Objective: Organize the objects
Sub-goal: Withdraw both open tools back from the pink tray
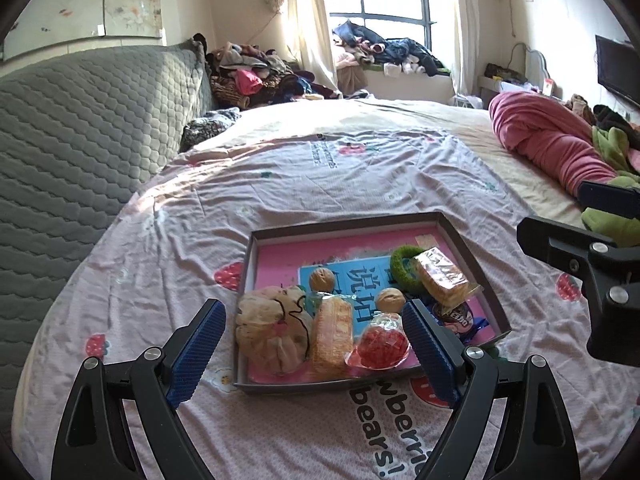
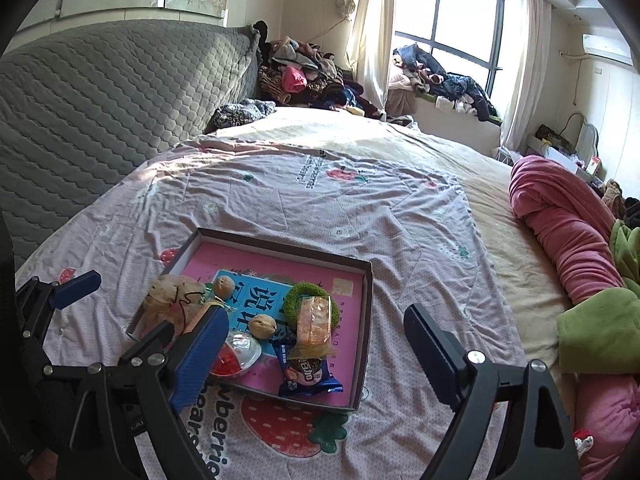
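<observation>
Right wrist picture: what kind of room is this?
Most likely a bedroom. A big bed with a strawberry-print sheet fills the view, a padded grey headboard stands behind it, and clothes are piled near the window.

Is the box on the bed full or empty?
Partly full. The box holds snacks, two walnuts and a green ring, but bare pink bottom shows at the far end.

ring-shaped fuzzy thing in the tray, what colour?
Green. The fuzzy ring sits in the shallow cardboard tray, partly under a wrapped orange-brown snack; clearest in the right wrist view.
</observation>
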Demonstrator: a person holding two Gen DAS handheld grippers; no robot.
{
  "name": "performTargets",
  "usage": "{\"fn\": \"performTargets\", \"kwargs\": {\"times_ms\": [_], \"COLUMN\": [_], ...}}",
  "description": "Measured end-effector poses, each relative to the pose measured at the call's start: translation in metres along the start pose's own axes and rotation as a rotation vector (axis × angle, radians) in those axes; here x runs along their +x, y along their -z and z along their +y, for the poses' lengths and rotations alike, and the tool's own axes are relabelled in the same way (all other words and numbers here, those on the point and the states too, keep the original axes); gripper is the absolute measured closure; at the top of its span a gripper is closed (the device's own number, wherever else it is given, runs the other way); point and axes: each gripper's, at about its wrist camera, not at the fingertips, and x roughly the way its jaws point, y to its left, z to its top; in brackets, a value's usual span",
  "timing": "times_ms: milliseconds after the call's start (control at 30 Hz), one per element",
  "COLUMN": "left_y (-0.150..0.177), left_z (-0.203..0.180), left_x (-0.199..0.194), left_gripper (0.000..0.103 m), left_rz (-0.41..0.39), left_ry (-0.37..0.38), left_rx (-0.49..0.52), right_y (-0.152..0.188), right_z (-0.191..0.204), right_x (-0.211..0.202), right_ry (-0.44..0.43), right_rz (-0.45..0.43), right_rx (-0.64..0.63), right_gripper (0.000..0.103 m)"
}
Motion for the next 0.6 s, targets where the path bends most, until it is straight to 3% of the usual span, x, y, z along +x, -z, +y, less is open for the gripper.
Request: {"fn": "performTargets", "kwargs": {"times_ms": [267, 600], "left_y": [-0.004, -0.008], "left_z": [0.011, 0.028], "left_x": [-0.034, -0.074], "left_gripper": [0.012, 0.012], "left_rz": [-0.034, -0.077], "left_ry": [-0.018, -0.041], "left_rx": [-0.011, -0.031], "right_y": [0.001, 0.001], "right_z": [0.005, 0.008], "right_x": [-0.03, -0.068], "right_ry": [-0.005, -0.009], "right_rz": [-0.022, -0.075], "right_rx": [-0.002, 0.021], "right_gripper": [0.011, 0.001]}}
